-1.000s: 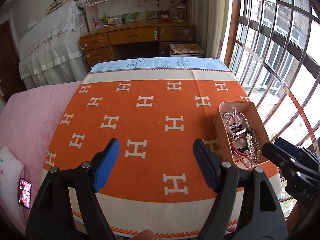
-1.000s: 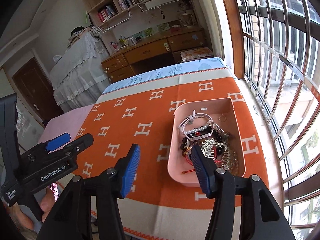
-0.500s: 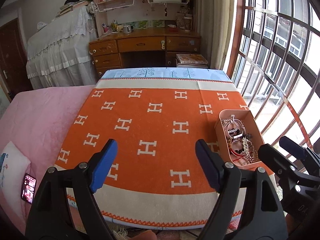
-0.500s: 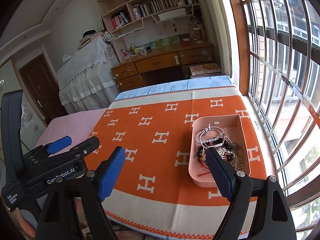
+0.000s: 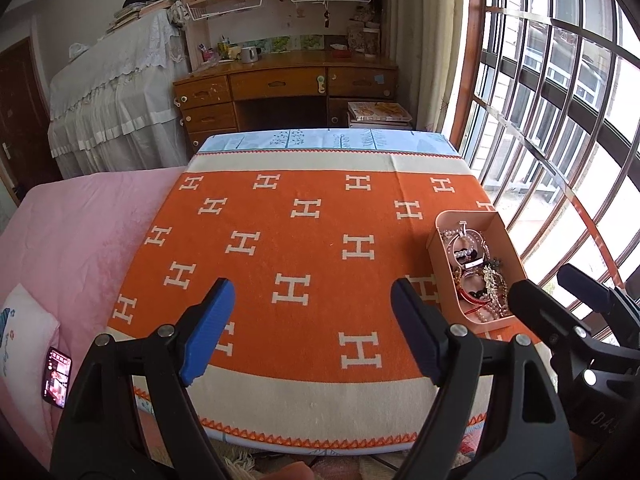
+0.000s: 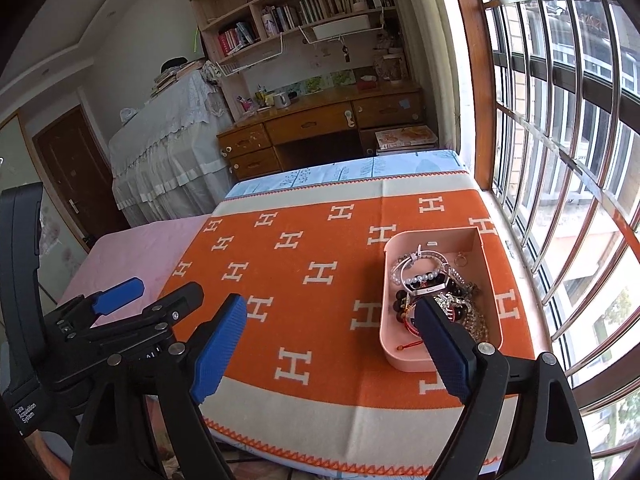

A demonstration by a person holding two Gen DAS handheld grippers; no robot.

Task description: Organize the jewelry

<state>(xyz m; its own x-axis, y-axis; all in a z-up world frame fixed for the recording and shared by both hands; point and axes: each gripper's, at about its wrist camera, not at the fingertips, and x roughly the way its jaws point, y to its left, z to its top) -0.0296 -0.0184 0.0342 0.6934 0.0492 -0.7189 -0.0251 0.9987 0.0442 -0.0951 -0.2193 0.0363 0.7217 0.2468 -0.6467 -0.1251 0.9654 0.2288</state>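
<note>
The tangled beaded bracelets and chains (image 6: 436, 292) in the pink plastic tray (image 6: 386, 280) overlap; single pieces cannot be told apart.

A: What do I have ahead of my right gripper (image 6: 334, 350)?

B: Fingers (image 6: 218, 350) opening, nothing between them. The pink tray (image 6: 386, 300) sits on the orange blanket (image 6: 320, 240) near the window side, holding tangled jewelry (image 6: 434, 288). My left gripper (image 6: 148, 300) hangs lower left.
</note>
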